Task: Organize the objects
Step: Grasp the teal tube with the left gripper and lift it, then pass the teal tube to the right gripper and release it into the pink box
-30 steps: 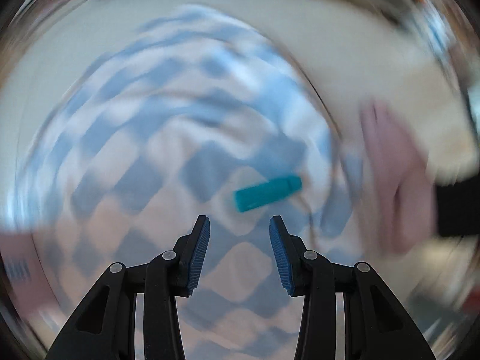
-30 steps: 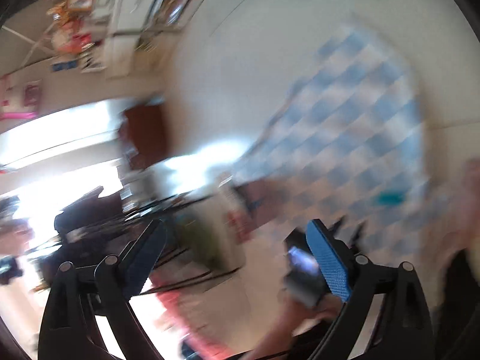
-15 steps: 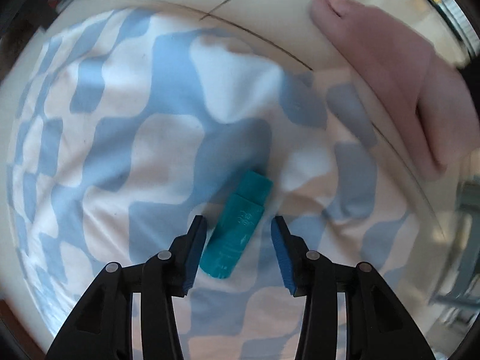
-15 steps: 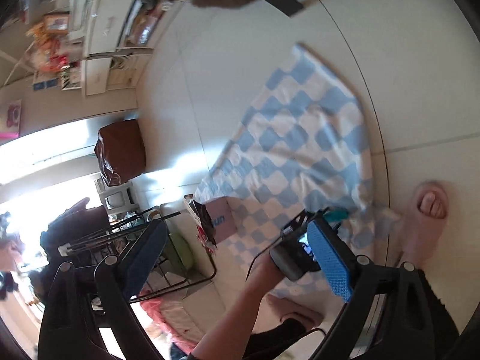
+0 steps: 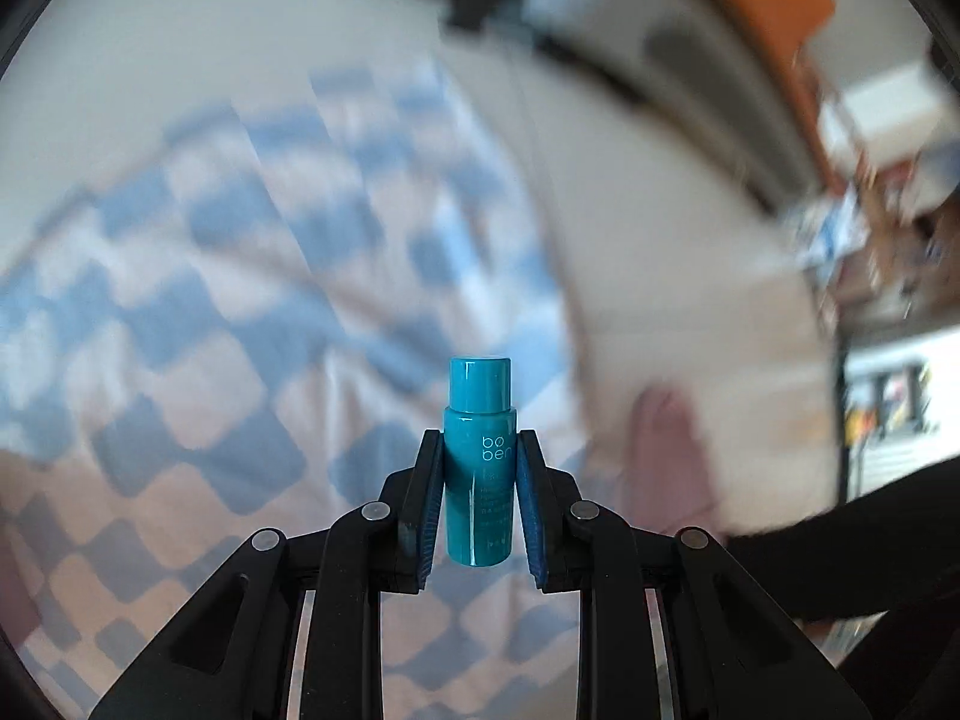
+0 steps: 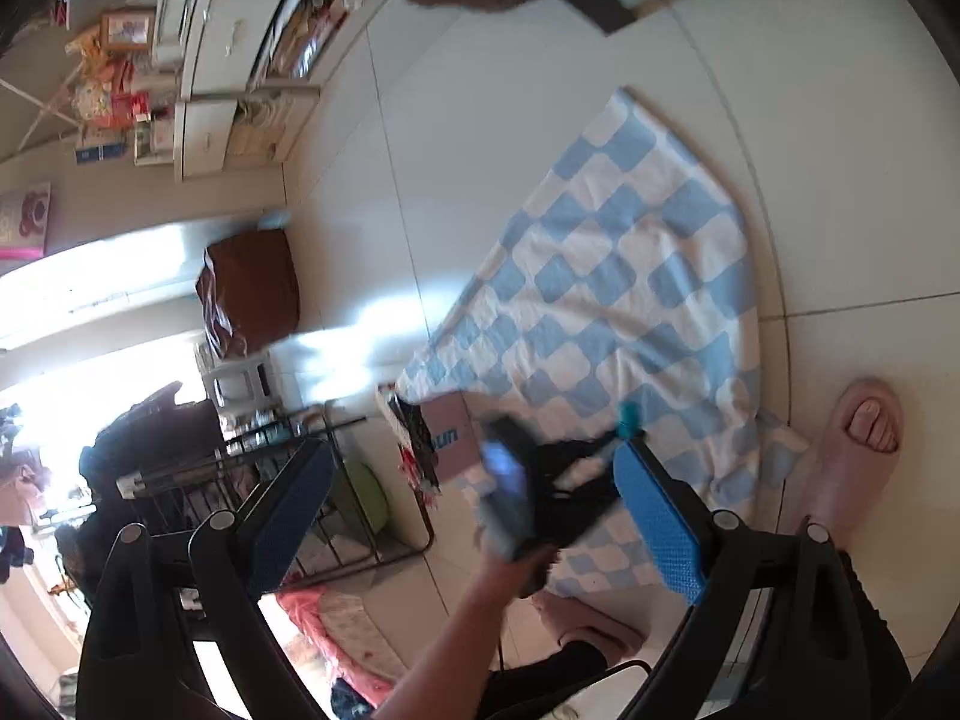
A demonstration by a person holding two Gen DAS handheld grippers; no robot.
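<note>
My left gripper [image 5: 480, 450] is shut on a small teal bottle [image 5: 480, 456] with white lettering, cap pointing away from me, held above the blue-and-white checkered cloth [image 5: 228, 312]. In the right wrist view the left gripper [image 6: 612, 441] shows from above with the teal bottle [image 6: 630, 417] at its tip, over the checkered cloth [image 6: 618, 276]. My right gripper [image 6: 474, 480] is open and empty, high above the floor.
A cardboard box [image 6: 447, 435] sits at the cloth's near corner. A pink-slippered foot [image 6: 864, 426] stands beside the cloth on the white tiled floor [image 6: 510, 102]. A metal rack [image 6: 336, 480], a brown bag [image 6: 252, 288] and shelves [image 6: 240, 66] line the room's edge.
My left gripper closed on the teal bottle that lay on the cloth and lifted it. The right gripper stayed high and open.
</note>
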